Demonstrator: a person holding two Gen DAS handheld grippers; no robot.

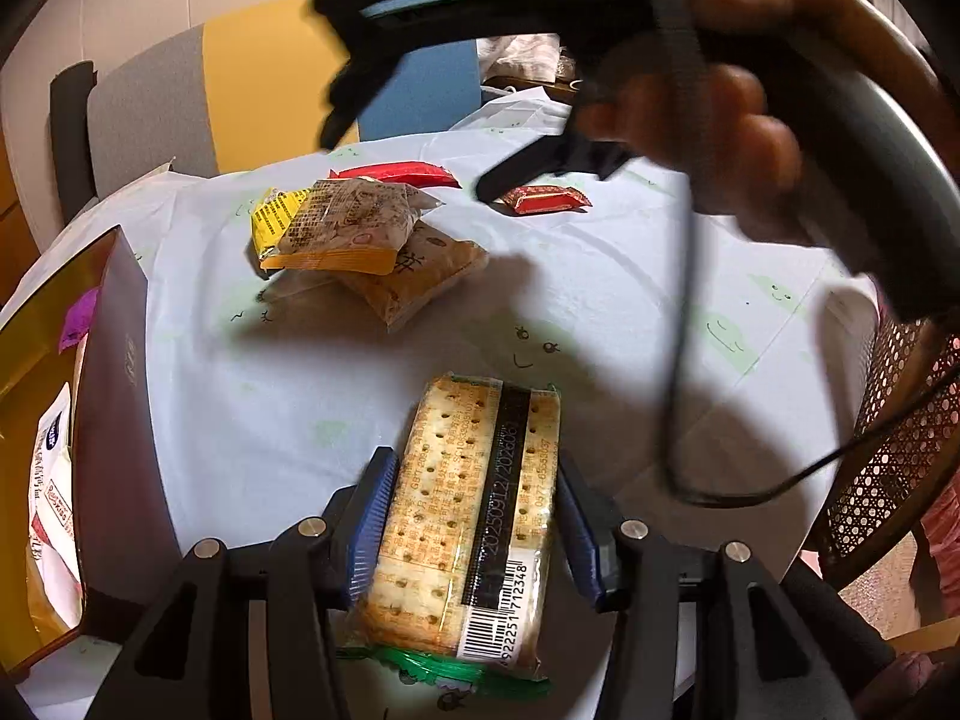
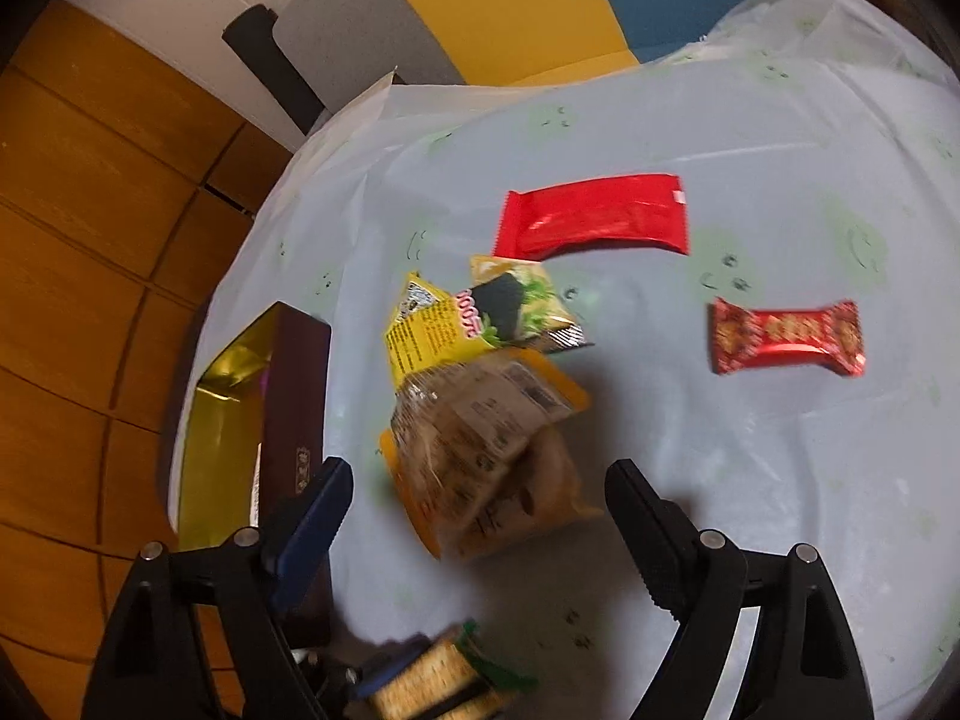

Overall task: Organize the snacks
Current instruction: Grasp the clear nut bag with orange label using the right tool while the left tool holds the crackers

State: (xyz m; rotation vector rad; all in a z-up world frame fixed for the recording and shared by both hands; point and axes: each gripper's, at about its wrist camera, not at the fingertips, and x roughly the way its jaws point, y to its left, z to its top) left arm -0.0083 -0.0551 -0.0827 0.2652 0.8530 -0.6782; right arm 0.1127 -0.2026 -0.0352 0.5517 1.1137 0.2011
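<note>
My left gripper [image 1: 474, 480] is shut on a cracker pack [image 1: 474, 516] with a barcode and green end, held just above the pale tablecloth [image 1: 300, 390]. The pack also shows at the bottom of the right wrist view [image 2: 432, 684]. My right gripper [image 2: 480, 498] is open and empty, hovering above a pile of snack packets [image 2: 486, 420]. It appears in the left wrist view [image 1: 540, 30] above the table. The pile [image 1: 354, 240] lies mid-table. A red flat packet [image 2: 594, 216] and a red candy bar [image 2: 786, 336] lie beyond it.
A dark box [image 1: 114, 420] with a gold inside stands open at the table's left edge and holds a white packet [image 1: 51, 480]; it also shows in the right wrist view [image 2: 294, 396]. A wicker chair [image 1: 900, 450] is at the right. A cable [image 1: 684, 360] hangs from the right gripper.
</note>
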